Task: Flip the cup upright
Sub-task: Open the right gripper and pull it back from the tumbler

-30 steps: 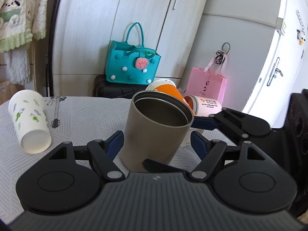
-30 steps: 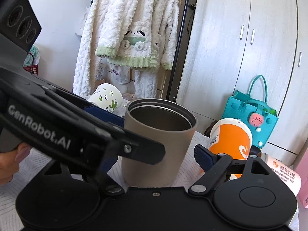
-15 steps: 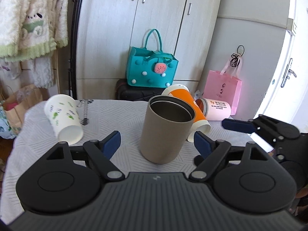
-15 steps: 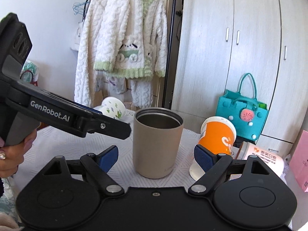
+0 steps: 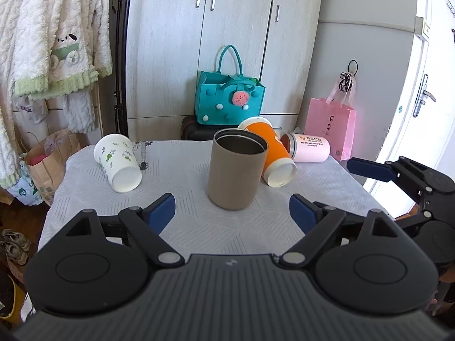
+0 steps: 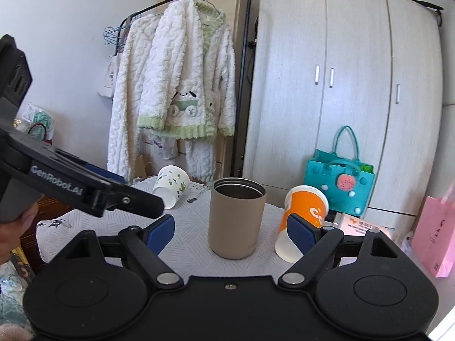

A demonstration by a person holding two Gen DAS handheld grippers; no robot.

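A tan metal cup [image 5: 236,170] stands upright, mouth up, on the white-clothed table [image 5: 182,227]; it also shows in the right wrist view [image 6: 236,221]. My left gripper [image 5: 231,209] is open and empty, a short way back from the cup. My right gripper [image 6: 230,231] is open and empty, also back from it. An orange cup [image 5: 273,156] lies tilted behind the tan cup. A white leaf-print cup [image 5: 118,163] lies on its side at the left. A pink cup [image 5: 310,147] lies on its side at the right.
A teal bag [image 5: 229,102] and a pink bag [image 5: 331,125] stand behind the table by the wardrobe. A white fleece jacket [image 6: 176,96] hangs on a rack at the left. The table edge drops off on the left and right.
Both grippers have let go of the tan cup and pulled back from it. The cup stays upright on the table.
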